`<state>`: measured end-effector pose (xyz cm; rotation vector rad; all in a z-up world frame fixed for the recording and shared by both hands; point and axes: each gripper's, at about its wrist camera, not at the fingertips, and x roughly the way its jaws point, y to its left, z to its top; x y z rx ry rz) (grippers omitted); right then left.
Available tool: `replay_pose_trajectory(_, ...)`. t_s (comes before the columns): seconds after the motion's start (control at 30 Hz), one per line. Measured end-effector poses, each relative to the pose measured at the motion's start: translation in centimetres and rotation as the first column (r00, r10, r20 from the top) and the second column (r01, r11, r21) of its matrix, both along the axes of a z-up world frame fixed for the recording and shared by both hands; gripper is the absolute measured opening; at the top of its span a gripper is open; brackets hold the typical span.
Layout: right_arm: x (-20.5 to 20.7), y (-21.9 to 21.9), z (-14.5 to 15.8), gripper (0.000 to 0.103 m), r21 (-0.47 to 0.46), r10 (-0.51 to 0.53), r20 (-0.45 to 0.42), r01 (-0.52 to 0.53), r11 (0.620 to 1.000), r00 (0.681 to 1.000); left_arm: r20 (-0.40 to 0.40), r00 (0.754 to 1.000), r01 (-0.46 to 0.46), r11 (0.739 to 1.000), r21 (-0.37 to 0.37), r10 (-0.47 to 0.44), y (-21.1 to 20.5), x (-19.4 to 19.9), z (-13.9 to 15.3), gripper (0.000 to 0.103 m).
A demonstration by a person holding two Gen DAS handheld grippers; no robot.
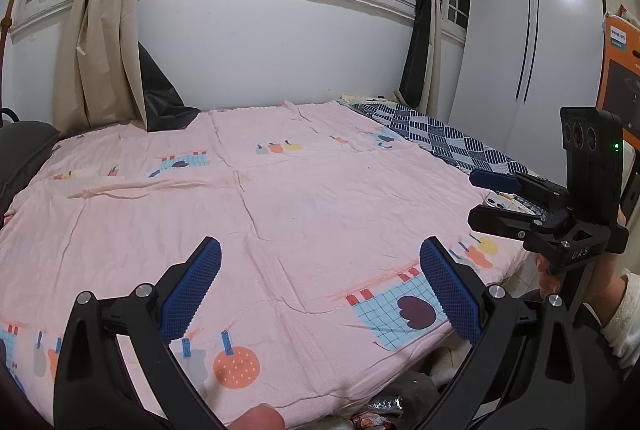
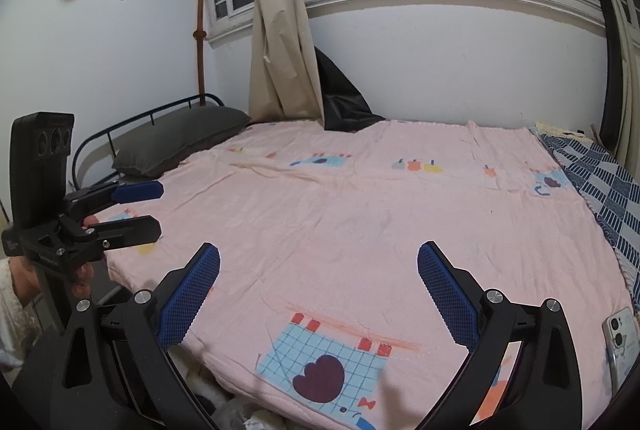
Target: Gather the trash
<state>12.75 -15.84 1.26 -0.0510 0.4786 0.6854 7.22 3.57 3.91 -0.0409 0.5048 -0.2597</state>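
Trash is hard to make out here: the only candidates are a crinkled silvery wrapper point(image 1: 384, 402) and a scrap of orange-printed packaging point(image 1: 370, 422) lying low at the near edge of the left wrist view, below the near side of the bed, with pale crumpled material point(image 2: 240, 412) showing in the same low gap in the right wrist view; whether these sit on the floor or in a bag cannot be told. Both tools hover above the pink patterned cotton bedspread point(image 1: 280, 213), the left gripper point(image 1: 320, 290) spread wide and empty, the right gripper point(image 2: 318, 294) equally wide with nothing between its blue textured pads. The main risk, as I judge it, is a blind reach: the scraps lie under and behind the fingers, so a downward move could pinch the overhanging bedspread edge instead of the wrapper and drag the cover off. A thin foil wrapper would likely slip or crumple out of a flat-pad pinch. A white-cased smartphone point(image 2: 622, 342) lies at the near right corner of the bed, just beside the right tool, and a careless sweep could knock it over the edge. The two tools are near each other, so crossing paths could make them collide. Open room is generous over the middle and far bed; the dark grey pillow point(image 2: 180, 137) and metal headboard rail point(image 2: 132, 123) bound the left, a blue-and-white checked blanket point(image 1: 440, 137) the far right.
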Motion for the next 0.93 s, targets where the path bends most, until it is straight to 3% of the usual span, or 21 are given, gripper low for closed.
replay_pose_trajectory(0.93, 0.23, 0.11, -0.11, 0.095, -0.004, 0.000, -0.013, 0.000, 1.000, 1.000, -0.029, 0.999, -0.028, 1.000, -0.010, 0.027, 0.24, 0.32, -0.28, 0.097)
